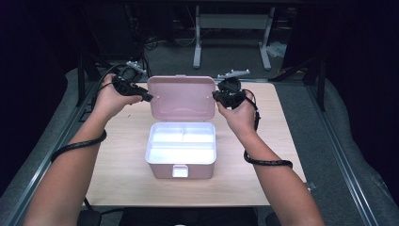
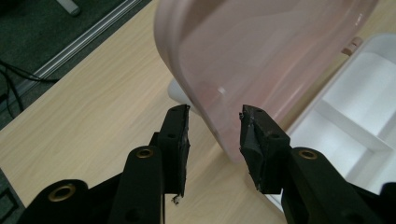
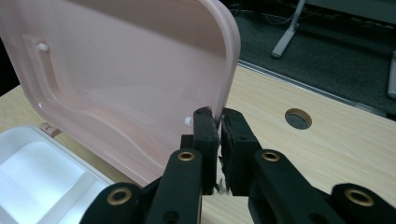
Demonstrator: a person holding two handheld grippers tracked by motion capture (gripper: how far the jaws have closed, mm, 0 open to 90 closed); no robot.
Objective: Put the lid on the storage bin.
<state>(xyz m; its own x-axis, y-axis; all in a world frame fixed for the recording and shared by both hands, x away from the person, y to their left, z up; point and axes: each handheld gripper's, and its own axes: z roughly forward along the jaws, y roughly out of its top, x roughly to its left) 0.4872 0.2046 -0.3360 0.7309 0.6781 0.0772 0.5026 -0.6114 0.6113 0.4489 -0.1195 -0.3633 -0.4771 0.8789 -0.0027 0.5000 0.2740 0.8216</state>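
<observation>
— High view first: what's on the table (image 1: 117, 183)?

— A pink storage box (image 1: 181, 162) near the middle of the wooden top, its latch tab (image 1: 179, 171) facing the person. The pink lid (image 1: 181, 98) stands up at the far side, hinged open, and the white tray (image 1: 181, 141) inside shows one long compartment near and two smaller ones far.

— And the hands?

— The left hand (image 1: 109, 99) holds the left gripper (image 1: 147, 97) at the lid's left edge; the right hand (image 1: 242, 115) holds the right gripper (image 1: 215, 95) at the lid's right edge. Cables loop round both forearms.

— Is the left one grasping anything?

— In the left gripper view its jaws are spread, with the lid's (image 2: 261, 56) rounded edge between them. I can't tell whether either pad touches the plastic, but it is not clamped.

— The right one?

— In the right gripper view the jaws are pinched together on the thin rim of the lid (image 3: 116, 70), low on its right edge, beside a small peg (image 3: 187, 120). The tray (image 3: 37, 182) sits lower left, and a round cable hole (image 3: 298, 118) is in the tabletop to the right.
</observation>
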